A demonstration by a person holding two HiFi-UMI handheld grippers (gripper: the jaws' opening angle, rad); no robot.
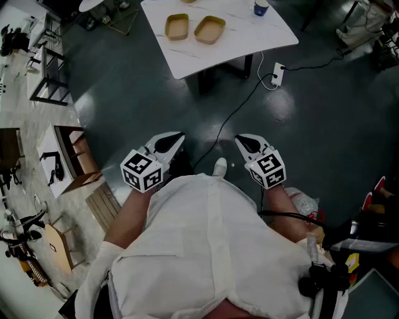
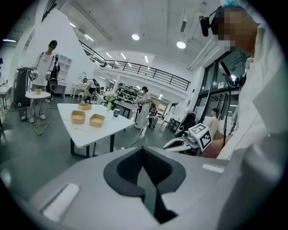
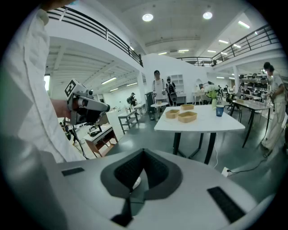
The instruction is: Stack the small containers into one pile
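Note:
Far from me, two small tan containers (image 1: 176, 26) (image 1: 209, 29) lie side by side on a white table (image 1: 249, 37). The left gripper view shows the same pair (image 2: 78, 117) (image 2: 96, 120) and a third container (image 2: 84, 106) behind them. In the right gripper view they show as containers (image 3: 172, 113) (image 3: 187, 117) (image 3: 187, 107). My left gripper (image 1: 176, 138) (image 2: 145, 173) and right gripper (image 1: 242, 139) (image 3: 143, 173) are held close to my body over the floor, well short of the table. Both are shut with nothing between the jaws.
A blue cup (image 1: 261, 7) stands near the table's far right edge. A cable and power strip (image 1: 277, 75) lie on the dark floor beside the table. Benches, stools and boxes (image 1: 68, 162) stand at my left. Other people (image 3: 157, 92) are in the hall.

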